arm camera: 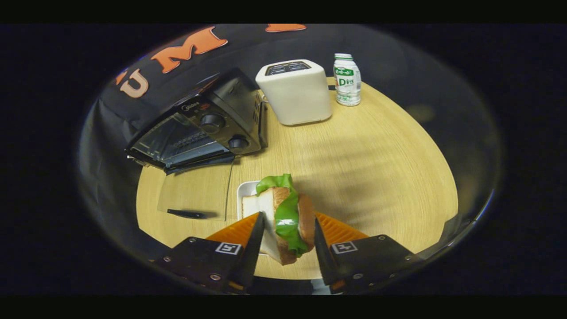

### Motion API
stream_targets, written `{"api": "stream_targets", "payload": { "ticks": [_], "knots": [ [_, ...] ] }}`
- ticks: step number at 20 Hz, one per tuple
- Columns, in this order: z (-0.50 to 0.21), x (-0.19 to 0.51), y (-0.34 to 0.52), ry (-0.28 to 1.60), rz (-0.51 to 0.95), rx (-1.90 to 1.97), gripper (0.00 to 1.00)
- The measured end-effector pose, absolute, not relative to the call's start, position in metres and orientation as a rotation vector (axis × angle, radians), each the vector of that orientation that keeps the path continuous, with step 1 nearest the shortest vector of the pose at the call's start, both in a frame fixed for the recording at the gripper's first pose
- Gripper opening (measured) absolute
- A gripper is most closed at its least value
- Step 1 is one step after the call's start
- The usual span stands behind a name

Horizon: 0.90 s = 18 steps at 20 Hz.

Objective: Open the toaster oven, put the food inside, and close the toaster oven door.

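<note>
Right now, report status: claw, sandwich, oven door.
Claw shut on sandwich, lifted above white plate. Toaster oven door open flat on table. Path ahead to oven clear.

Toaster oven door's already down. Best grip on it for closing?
Take the door's free front edge by the black handle, coming from the front, the side facing the gripper. It lies flat and hinges at the oven. The gripper is shut on the sandwich.
</note>
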<state>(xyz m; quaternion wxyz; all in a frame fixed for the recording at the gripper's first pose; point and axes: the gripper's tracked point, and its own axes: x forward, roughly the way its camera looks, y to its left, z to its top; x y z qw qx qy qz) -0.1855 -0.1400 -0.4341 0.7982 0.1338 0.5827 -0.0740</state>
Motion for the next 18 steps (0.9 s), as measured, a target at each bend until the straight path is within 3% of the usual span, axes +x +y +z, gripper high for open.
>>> {"api": "stream_targets", "payload": {
  "ticks": [5, 13, 18],
  "knots": [
    [-0.423, -0.184, -0.135, 1.24, -0.192, 0.317, 0.33],
    [-0.379, -0.16, -0.133, 1.128, -0.235, 0.366, 0.29],
    [-0.346, -0.126, -0.092, 1.008, -0.155, 0.468, 0.29]
  ]
}}
